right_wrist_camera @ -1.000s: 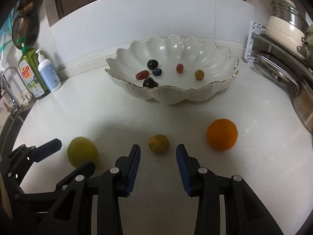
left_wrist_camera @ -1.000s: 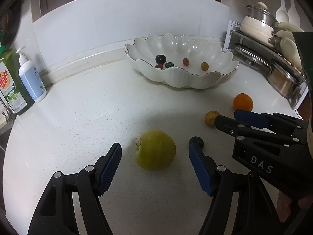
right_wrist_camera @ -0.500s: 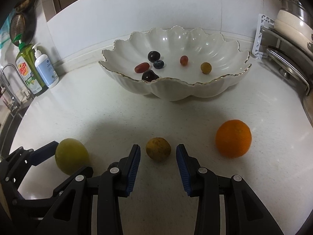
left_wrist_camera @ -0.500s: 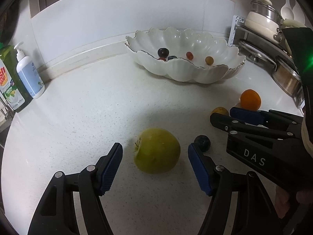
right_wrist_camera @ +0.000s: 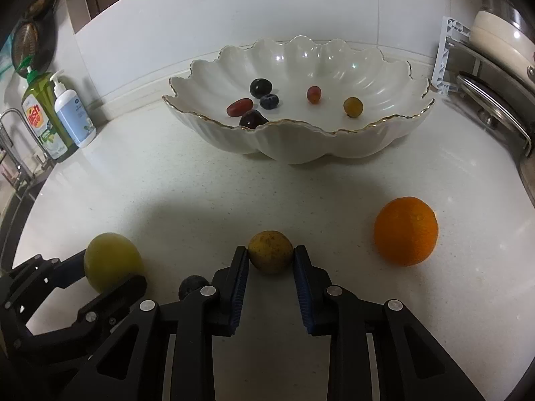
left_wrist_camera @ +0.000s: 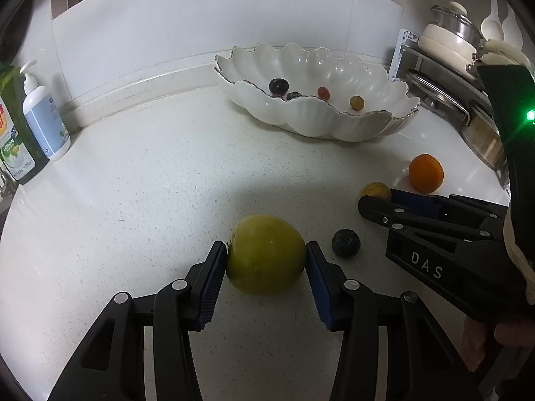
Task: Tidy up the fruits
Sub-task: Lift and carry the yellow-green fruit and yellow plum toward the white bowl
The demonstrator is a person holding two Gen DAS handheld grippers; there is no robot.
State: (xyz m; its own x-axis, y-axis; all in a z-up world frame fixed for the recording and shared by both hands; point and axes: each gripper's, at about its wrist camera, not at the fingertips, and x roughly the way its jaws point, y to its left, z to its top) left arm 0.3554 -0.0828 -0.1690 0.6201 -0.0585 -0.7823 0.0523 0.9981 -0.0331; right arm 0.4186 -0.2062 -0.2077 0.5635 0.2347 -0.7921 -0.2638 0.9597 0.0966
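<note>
The left gripper (left_wrist_camera: 266, 260) has just closed, blue pads pinching the round yellow-green apple (left_wrist_camera: 265, 254) on the white speckled counter (left_wrist_camera: 150, 183). The right gripper (right_wrist_camera: 271, 260) has likewise closed on the small yellow-brown fruit (right_wrist_camera: 271, 251). Beyond stands the scalloped white bowl (right_wrist_camera: 301, 140).

A green apple (left_wrist_camera: 265, 254) sits on the white tabletop (left_wrist_camera: 167, 183), pinched between the left tongs (left_wrist_camera: 266, 260). Just beside it lies a dark plum (left_wrist_camera: 346, 242). A small yellow fruit (right_wrist_camera: 271, 251) is squeezed by the right tongs (right_wrist_camera: 271, 260), with an orange (right_wrist_camera: 405, 235) near. The scalloped white bowl (right_wrist_camera: 301, 143) holds six small fruits.
</note>
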